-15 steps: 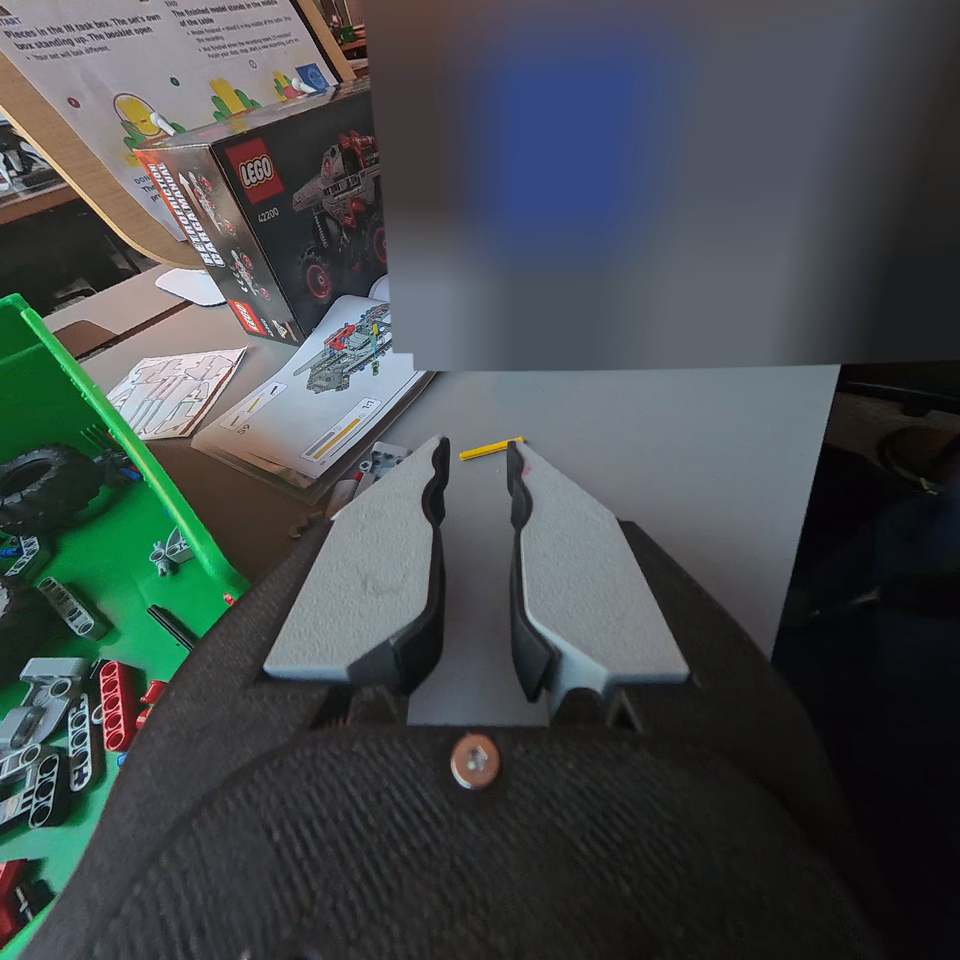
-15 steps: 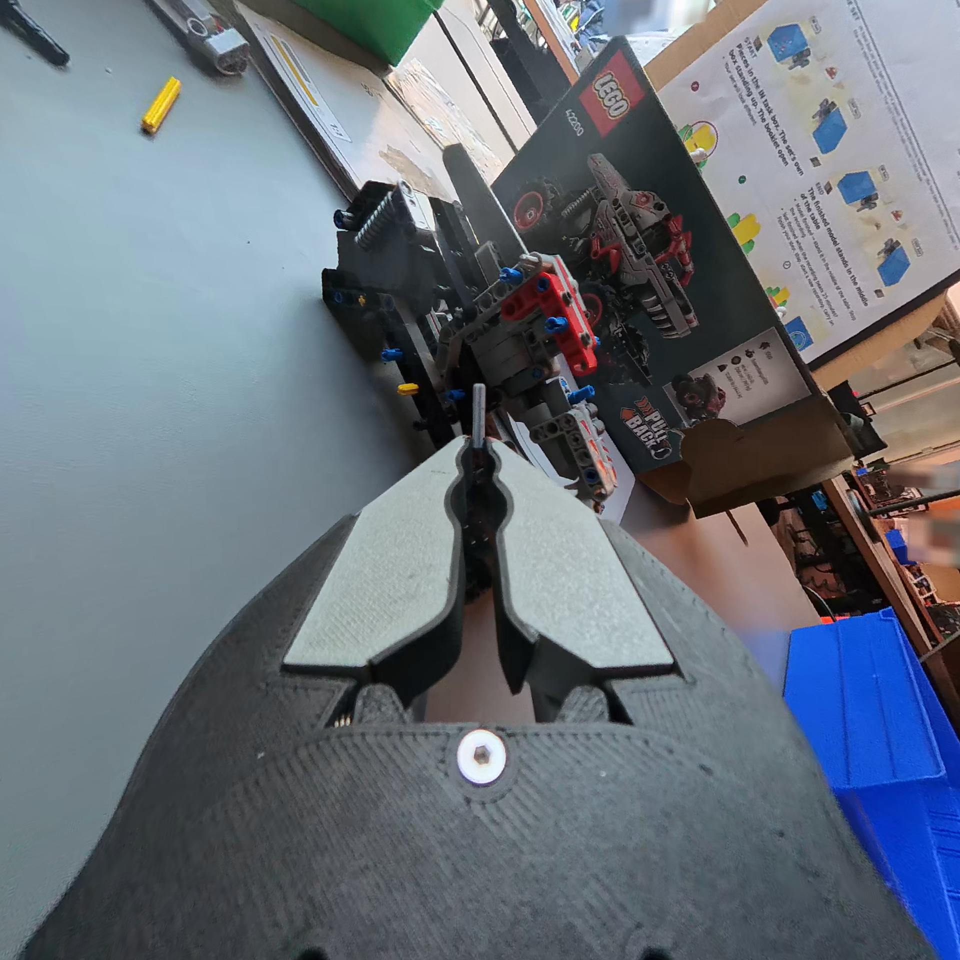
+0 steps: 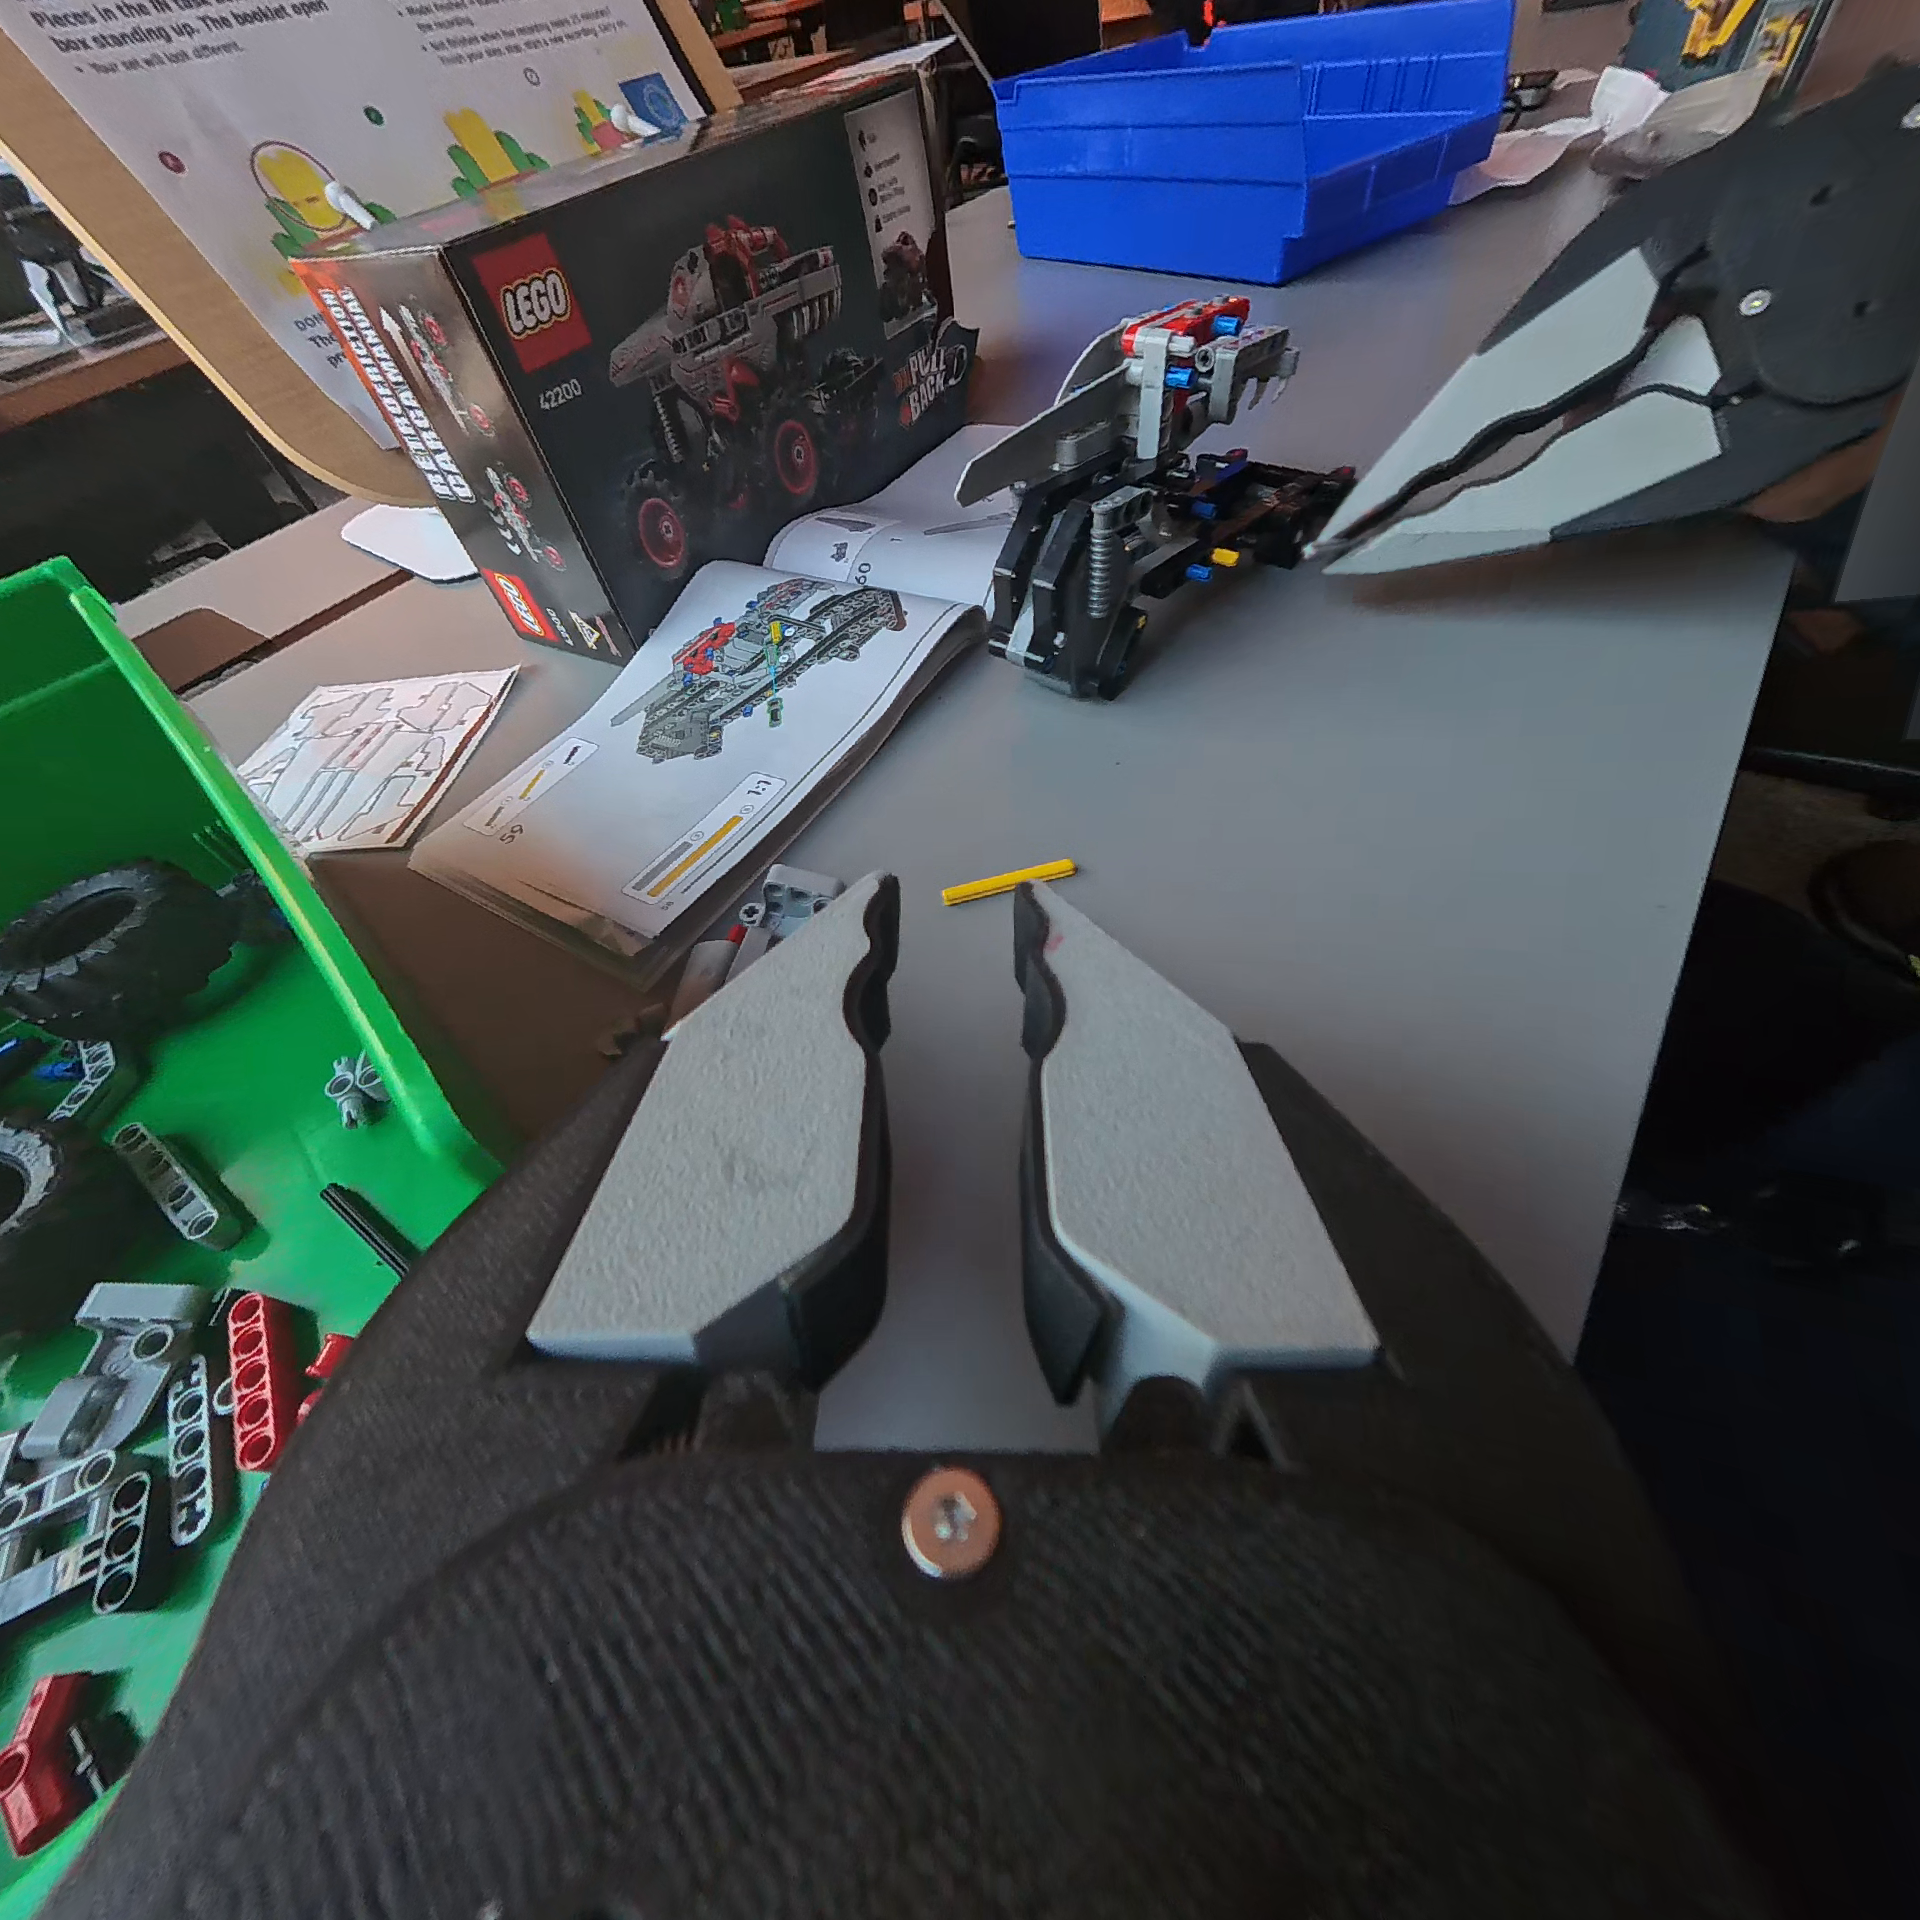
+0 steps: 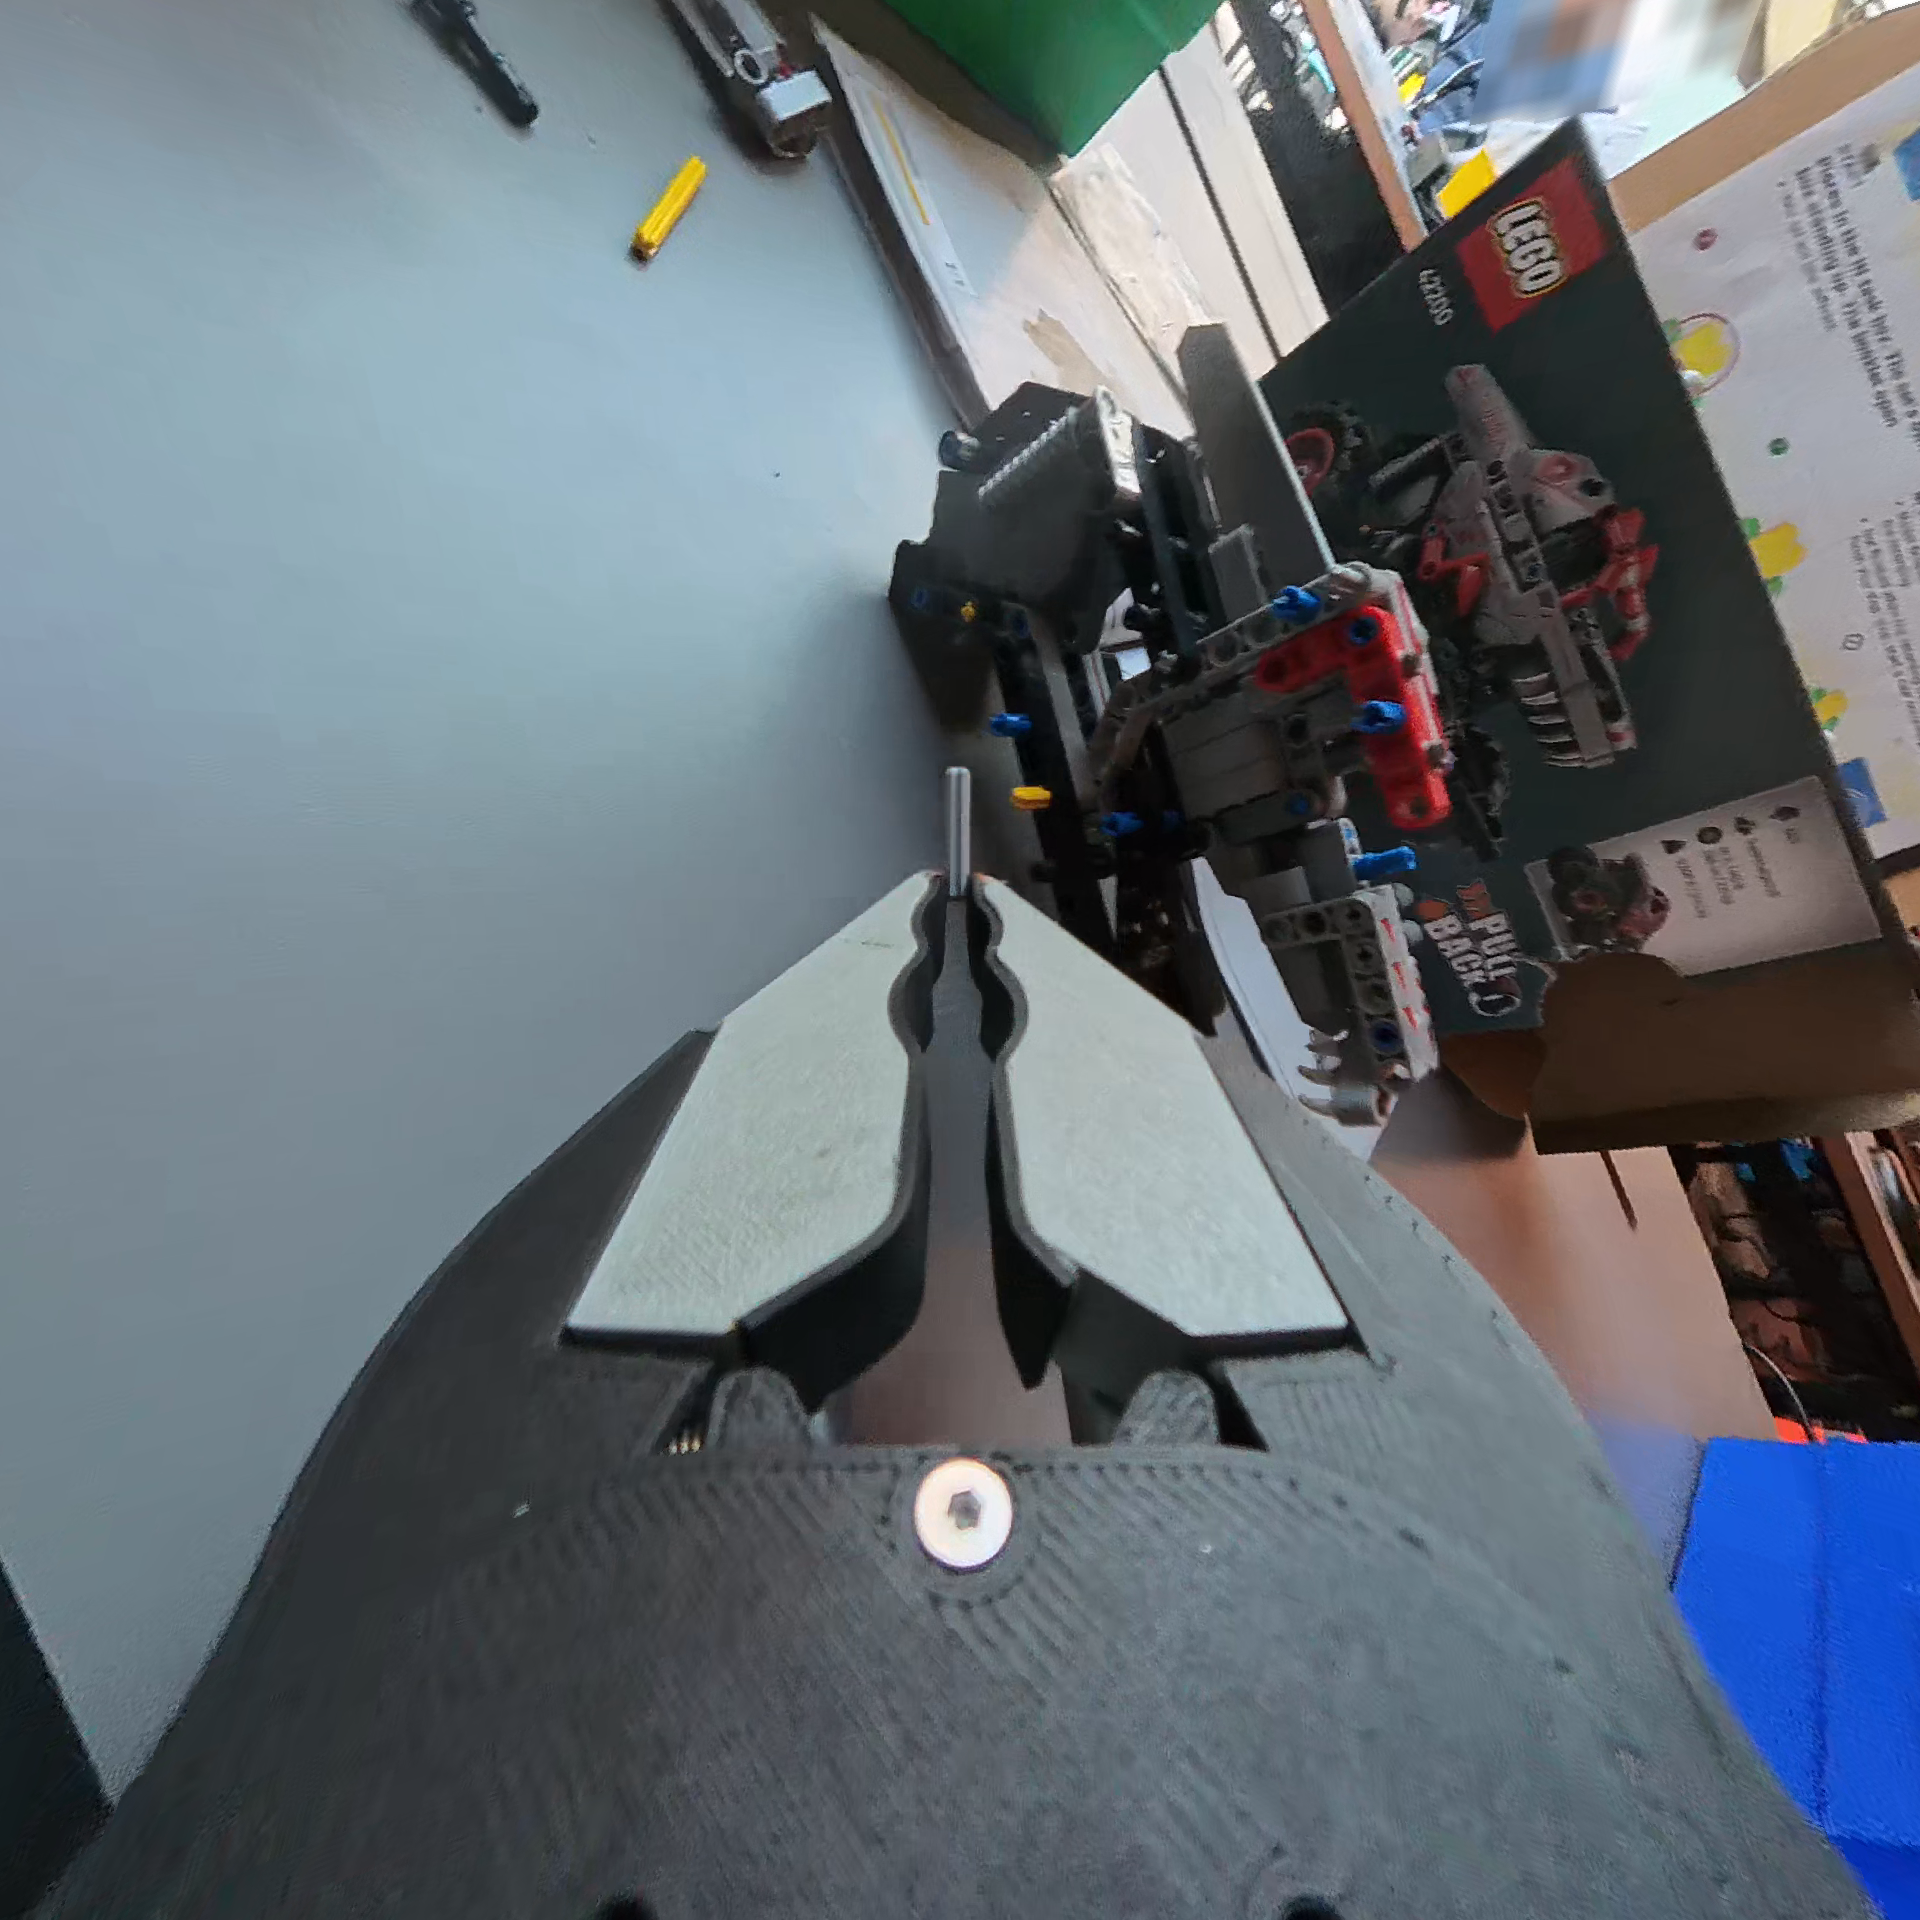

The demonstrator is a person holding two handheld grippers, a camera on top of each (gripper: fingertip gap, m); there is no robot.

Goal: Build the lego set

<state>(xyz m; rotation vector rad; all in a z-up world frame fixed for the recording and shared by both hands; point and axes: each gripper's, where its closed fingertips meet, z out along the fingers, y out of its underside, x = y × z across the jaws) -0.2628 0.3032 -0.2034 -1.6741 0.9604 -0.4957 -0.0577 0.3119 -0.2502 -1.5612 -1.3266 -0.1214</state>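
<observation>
The partly built black, grey and red model (image 3: 1143,499) stands on the grey table (image 3: 1351,883) beside the open booklet. My right gripper (image 4: 956,885) is shut on a thin grey axle (image 4: 956,826) that sticks out past its tips, just left of the model's black frame (image 4: 1039,727). In the left wrist view the right gripper (image 3: 1325,551) points at the model's end. My left gripper (image 3: 956,902) is open and empty, low over the table, with a yellow axle (image 3: 1008,881) lying just beyond its tips. The yellow axle also shows in the right wrist view (image 4: 670,208).
The set's box (image 3: 675,384) stands behind the open instruction booklet (image 3: 727,727). A green bin (image 3: 260,831) with tyres and several loose parts is at the left. A blue bin (image 3: 1247,135) is at the back. A sticker sheet (image 3: 374,748) and small grey parts (image 3: 790,904) lie near the booklet. About 20 cm separates my left fingertips from my right.
My right gripper with the grey axle has shifted, so the axle's tip now lies left of the model instead of over it. The left gripper has hardly moved.
</observation>
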